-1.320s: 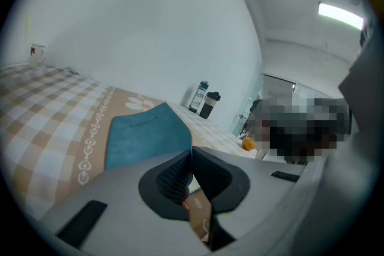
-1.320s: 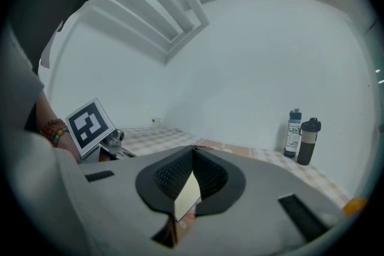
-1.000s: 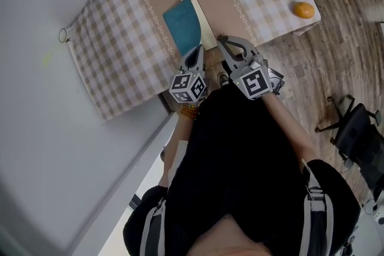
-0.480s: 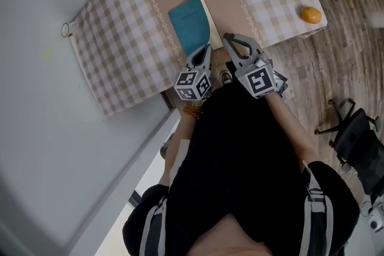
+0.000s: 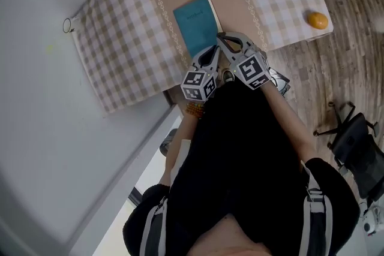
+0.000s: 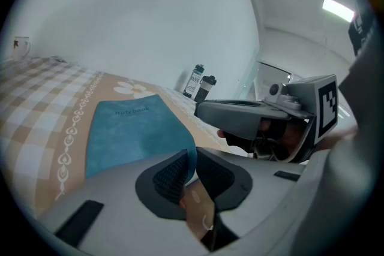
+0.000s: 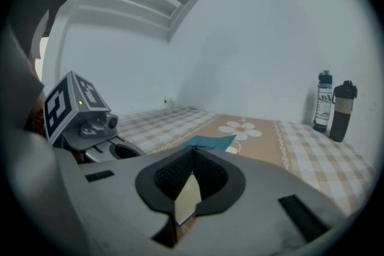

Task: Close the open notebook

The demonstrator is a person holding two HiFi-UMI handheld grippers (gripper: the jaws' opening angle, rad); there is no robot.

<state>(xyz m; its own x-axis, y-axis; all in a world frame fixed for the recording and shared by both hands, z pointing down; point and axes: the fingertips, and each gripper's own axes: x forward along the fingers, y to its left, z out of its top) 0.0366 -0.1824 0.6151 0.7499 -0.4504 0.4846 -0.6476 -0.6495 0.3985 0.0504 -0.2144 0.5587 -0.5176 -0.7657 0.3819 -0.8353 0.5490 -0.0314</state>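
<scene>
The teal notebook (image 5: pixel 197 26) lies cover-up on the beige daisy strip of the checked tablecloth (image 5: pixel 120 39), with cream page edges showing along its right side. The left gripper (image 5: pixel 210 52) is at its near edge. Its jaws have just been opening and stand slightly apart, the cover's corner loose between them. Just beside it, the right gripper (image 5: pixel 223 40) has its jaws together at the tips. An orange (image 5: pixel 318 20) sits near the table's corner.
</scene>
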